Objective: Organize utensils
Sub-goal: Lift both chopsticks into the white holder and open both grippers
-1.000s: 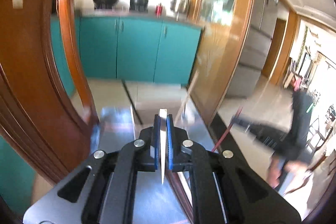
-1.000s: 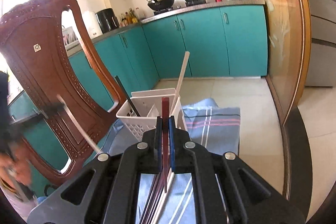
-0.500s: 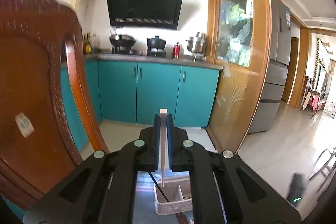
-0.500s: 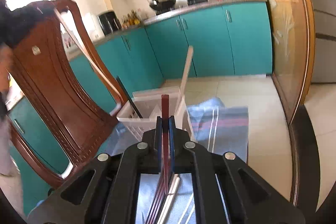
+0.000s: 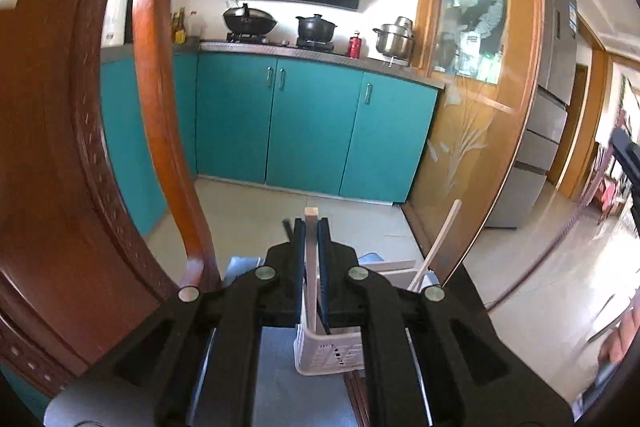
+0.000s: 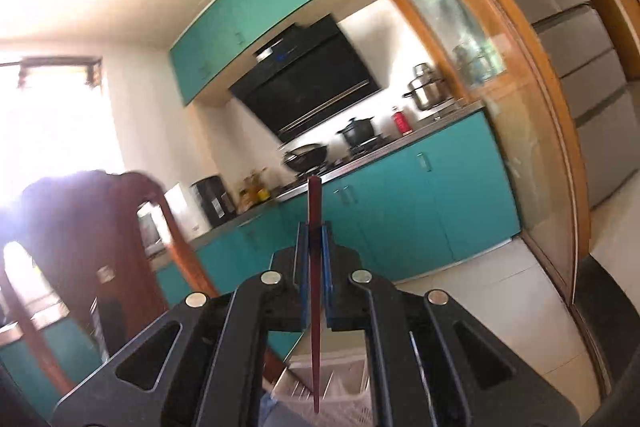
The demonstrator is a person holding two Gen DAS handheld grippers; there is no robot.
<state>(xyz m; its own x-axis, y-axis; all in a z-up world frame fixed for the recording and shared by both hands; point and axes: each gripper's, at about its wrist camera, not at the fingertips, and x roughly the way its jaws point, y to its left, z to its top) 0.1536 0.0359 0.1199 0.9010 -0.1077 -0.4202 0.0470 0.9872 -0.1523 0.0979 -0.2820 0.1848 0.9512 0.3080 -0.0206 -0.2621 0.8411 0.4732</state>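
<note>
My left gripper (image 5: 311, 227) is shut on a white chopstick (image 5: 310, 247) that stands upright, its lower end going down into a white slotted basket (image 5: 328, 353) just below the fingers. Another white chopstick (image 5: 438, 243) leans out of the basket to the right. My right gripper (image 6: 315, 231) is shut on a dark red chopstick (image 6: 314, 267), held upright with its tip over the same basket (image 6: 340, 383).
A carved wooden chair back (image 5: 80, 147) rises close on the left. A glass panel in a wooden frame (image 5: 480, 107) stands on the right. Teal kitchen cabinets (image 5: 312, 131) and a stove with pots lie beyond. More red chopsticks (image 5: 358, 399) lie on the table below the basket.
My right gripper has lifted and tilted up with the red chopstick, now above the basket. My left gripper has come down closer, and its white chopstick now reaches into the basket.
</note>
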